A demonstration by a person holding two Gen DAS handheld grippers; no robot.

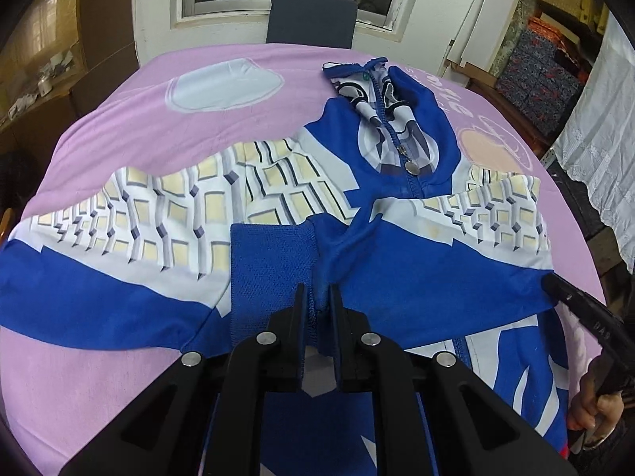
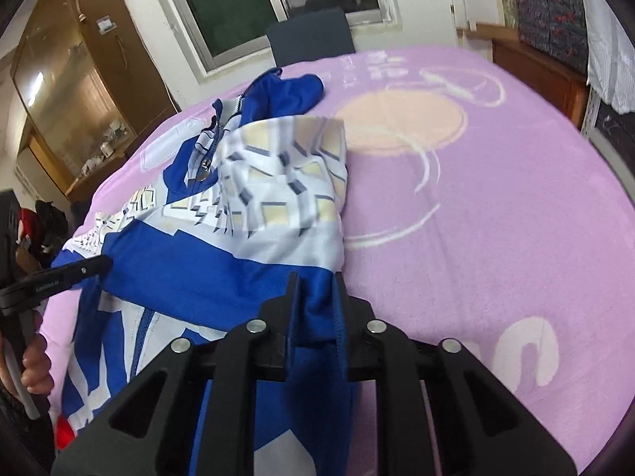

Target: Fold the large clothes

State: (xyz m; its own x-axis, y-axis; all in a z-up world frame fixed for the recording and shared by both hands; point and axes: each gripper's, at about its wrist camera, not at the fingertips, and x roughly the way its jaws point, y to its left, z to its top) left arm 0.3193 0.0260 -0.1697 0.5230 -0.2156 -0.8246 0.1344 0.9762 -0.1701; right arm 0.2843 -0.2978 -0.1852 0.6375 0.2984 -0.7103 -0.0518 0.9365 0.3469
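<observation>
Your left gripper (image 1: 317,297) and right gripper (image 2: 315,289) each pinch the jacket (image 1: 397,277) on the pink blanket (image 1: 119,139). Mid-fold: next, carry both gripped folds across evenly.

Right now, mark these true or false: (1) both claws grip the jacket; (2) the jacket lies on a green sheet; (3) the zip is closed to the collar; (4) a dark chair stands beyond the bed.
1. Both claws grip the jacket. True: the left claw and the right claw each pinch blue fabric of the jacket.
2. The jacket lies on a green sheet. False: the sheet is pink.
3. The zip is closed to the collar. False: the zip pull sits lower, and the collar lies open.
4. A dark chair stands beyond the bed. True: the chair is under the window.
</observation>
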